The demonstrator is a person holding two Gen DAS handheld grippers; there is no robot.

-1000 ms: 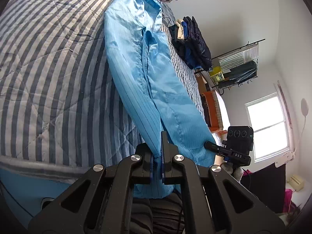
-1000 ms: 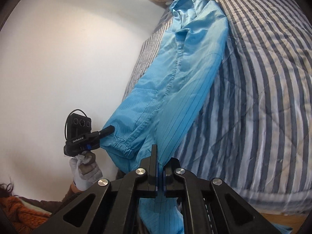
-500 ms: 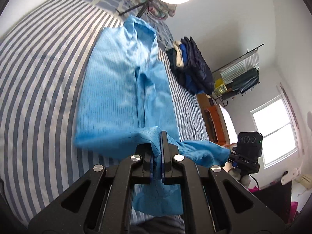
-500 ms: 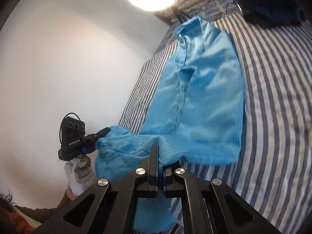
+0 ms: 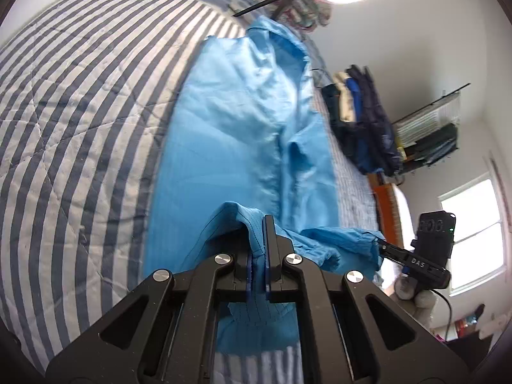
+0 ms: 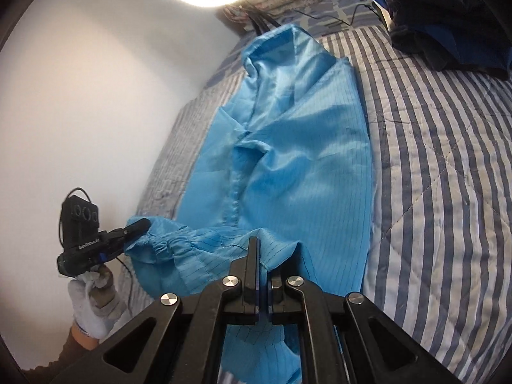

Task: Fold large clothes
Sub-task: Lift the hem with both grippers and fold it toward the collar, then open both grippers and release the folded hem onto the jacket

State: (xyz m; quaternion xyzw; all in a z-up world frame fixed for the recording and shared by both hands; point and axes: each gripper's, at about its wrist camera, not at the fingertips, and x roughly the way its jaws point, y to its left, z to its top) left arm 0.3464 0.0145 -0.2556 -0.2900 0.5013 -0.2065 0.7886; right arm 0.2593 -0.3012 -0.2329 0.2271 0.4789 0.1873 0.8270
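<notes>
Across the striped quilt (image 5: 70, 134) the blue coat (image 5: 243, 134) now lies flatter, its hem carried up over its own lower half: the lengthwise fold is under way. Left gripper (image 5: 260, 249) is clamped on the hem's left end, and right gripper (image 6: 261, 267) pinches its right end. Only the left view shows the window (image 5: 473, 236) right of the coat; only the right view shows the gloved hand (image 6: 92, 300) at its left.

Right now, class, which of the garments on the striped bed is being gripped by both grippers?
The shiny light-blue pinstriped coat, spread along the blue-and-white striped quilt. Both grippers clamp its near end; the pile of dark navy clothes lies untouched at the far side.
</notes>
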